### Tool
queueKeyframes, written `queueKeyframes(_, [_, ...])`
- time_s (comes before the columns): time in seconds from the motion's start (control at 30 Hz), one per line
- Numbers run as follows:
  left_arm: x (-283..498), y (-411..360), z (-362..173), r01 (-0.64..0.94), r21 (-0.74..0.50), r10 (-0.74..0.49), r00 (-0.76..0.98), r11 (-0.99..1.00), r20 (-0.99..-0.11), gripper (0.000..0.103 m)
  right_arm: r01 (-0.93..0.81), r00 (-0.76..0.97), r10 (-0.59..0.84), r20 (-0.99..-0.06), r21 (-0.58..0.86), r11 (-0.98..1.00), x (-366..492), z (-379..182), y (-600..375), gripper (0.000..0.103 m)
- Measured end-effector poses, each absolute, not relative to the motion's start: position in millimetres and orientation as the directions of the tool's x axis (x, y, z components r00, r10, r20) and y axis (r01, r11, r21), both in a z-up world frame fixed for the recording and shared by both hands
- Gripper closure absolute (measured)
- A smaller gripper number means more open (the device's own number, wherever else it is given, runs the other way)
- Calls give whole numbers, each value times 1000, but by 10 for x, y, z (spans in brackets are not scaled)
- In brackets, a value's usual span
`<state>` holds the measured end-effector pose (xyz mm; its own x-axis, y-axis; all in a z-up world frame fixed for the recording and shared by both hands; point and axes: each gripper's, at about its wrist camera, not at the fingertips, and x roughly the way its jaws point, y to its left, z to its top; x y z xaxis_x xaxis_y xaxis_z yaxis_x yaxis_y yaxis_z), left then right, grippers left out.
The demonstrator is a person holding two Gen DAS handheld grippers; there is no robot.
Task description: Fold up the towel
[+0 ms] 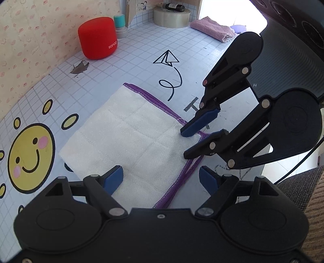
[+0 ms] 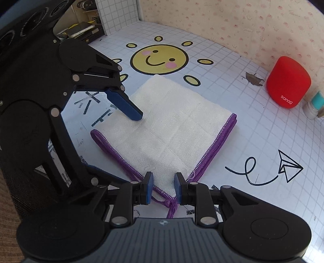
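A white towel (image 1: 131, 137) (image 2: 178, 121) with purple stitched edges lies folded flat on the grid-patterned table. My left gripper (image 1: 161, 177) (image 2: 125, 147) is open wide, straddling the towel's near side; one blue fingertip (image 2: 135, 115) rests on the cloth. My right gripper (image 1: 185, 144) (image 2: 163, 187) hangs over the towel's purple corner with its jaws narrow. The corner lies in the gap between the blue pads (image 2: 148, 187), and I see no pad pressing on it.
A red speaker (image 1: 98, 38) (image 2: 287, 83) stands by the patterned wall, with a teal-capped jar (image 1: 120, 26) beside it. A tape roll (image 1: 172, 16) and a pink cloth (image 1: 212, 28) lie at the back. A sun sticker (image 1: 30, 157) (image 2: 159, 58) lies beyond the towel.
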<state>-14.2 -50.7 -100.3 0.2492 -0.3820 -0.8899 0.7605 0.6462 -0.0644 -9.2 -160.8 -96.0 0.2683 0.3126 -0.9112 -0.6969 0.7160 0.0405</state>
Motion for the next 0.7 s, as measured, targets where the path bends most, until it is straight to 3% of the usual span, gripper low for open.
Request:
queueKeyframes(0.43, [-4, -395, -960, 694, -9, -326, 327, 720, -887, 20, -710, 300, 308, -903, 4, 704, -200, -983, -1608, 81])
queueKeyframes(0.7, [-209, -478, -1130, 748, 44, -278, 299, 662, -913, 18, -705, 310, 314, -898, 5, 710, -215, -985, -1609, 80])
